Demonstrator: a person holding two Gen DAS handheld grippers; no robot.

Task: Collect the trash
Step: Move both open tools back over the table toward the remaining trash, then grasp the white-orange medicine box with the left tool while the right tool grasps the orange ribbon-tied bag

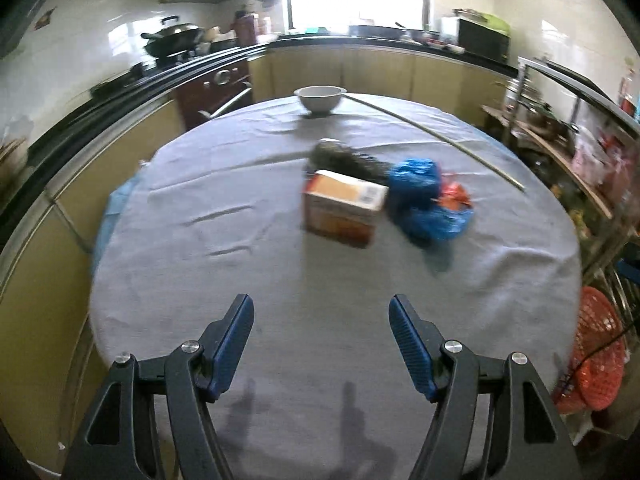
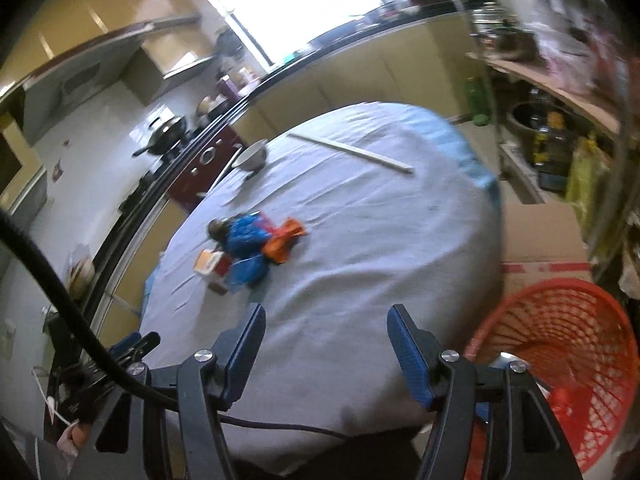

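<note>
Both sets of jaws stand apart with nothing between them: our left gripper and our right gripper each hang over bare cloth at the near edge of the surface.

We judge the step in hand to be the approach, with no trash yet picked up. The trash lies in one cluster ahead of the left jaws, slightly to their right, and ahead and to the left of the right jaws. The red basket sits off the surface, just right of the right jaws.

The next move calls for bringing one set of jaws down around a single item and closing on it.

The cluster consists of:
- an orange-and-white carton, rigid, lying on its side;
- a crumpled blue wrapper, touching the carton;
- an orange wrapper;
- a dark blurred item behind the carton.
</note>
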